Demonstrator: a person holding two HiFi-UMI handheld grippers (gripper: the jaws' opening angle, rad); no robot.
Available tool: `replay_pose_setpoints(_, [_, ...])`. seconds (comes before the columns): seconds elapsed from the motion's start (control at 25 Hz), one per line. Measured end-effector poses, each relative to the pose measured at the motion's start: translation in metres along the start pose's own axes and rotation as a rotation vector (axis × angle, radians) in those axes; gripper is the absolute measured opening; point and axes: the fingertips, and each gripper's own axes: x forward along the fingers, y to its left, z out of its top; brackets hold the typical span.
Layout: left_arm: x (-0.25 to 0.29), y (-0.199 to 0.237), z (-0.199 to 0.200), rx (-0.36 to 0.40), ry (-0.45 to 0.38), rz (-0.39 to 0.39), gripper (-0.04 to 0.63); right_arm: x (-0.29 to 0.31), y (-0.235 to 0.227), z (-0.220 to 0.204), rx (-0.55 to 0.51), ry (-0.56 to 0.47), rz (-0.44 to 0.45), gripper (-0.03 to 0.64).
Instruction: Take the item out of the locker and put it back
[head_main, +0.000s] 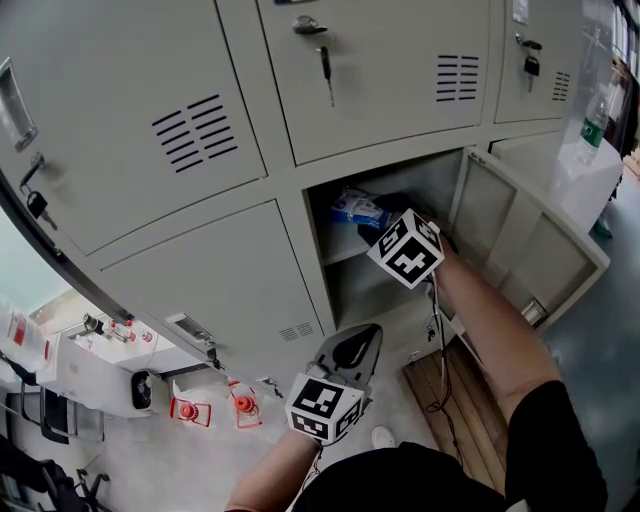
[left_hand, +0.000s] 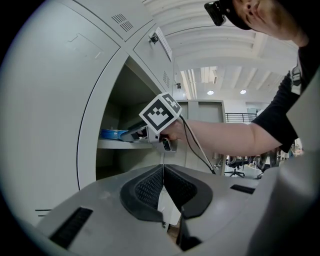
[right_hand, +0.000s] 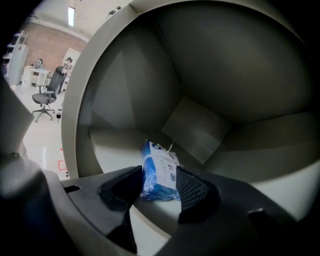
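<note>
Reaching into the open locker compartment (head_main: 432, 180) at the middle of the head view, my right gripper (head_main: 386, 212) sits at the shelf (head_main: 343, 252) with its marker cube (head_main: 407, 247) just outside the opening. Its jaws stand apart, one on each side of the blue packet (right_hand: 160, 172), which lies on the shelf at the lower middle of the right gripper view. Whether the pads (right_hand: 192, 192) actually press the packet I cannot tell; it looks unsquashed. From the head view the packet shows as a blue and white bundle in the upper part of the compartment, left of the gripper. The compartment's door (head_main: 520, 235) hangs wide open to the right.

My left gripper (head_main: 358, 345) hangs low in the frame, outside the locker and well apart from the packet. Its jaws are closed together with nothing between them, pointing towards the opening.
</note>
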Motion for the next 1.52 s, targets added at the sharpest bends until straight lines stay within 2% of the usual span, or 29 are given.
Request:
replay_pose_setpoints(0.32, [0.002, 0.004, -0.002, -0.007, 0.001, -0.003, 0.017, 0.003, 0.001, -0.001, -0.021, 0.047, -0.013, 0.227])
replay_pose_setpoints(0.8, [-0.015, 0.002, -0.003, -0.004, 0.003, -0.015, 0.017, -0.002, 0.003, -0.001, -0.01, 0.016, -0.097, 0.204])
replay_pose_setpoints(1.12, [-0.046, -0.007, -0.003, 0.001, 0.001, -0.028, 0.017, -0.038, 0.013, 0.004, 0.005, -0.009, -0.183, 0.203])
replay_pose_setpoints(1.32, [-0.071, -0.022, -0.003, 0.01, -0.003, -0.056, 0.017, -0.079, 0.026, 0.01, 0.046, -0.043, -0.233, 0.204])
replay_pose_setpoints(1.52, [-0.103, -0.037, -0.007, 0.01, -0.002, -0.094, 0.017, -0.129, 0.048, 0.016, 0.175, -0.103, -0.263, 0.204])
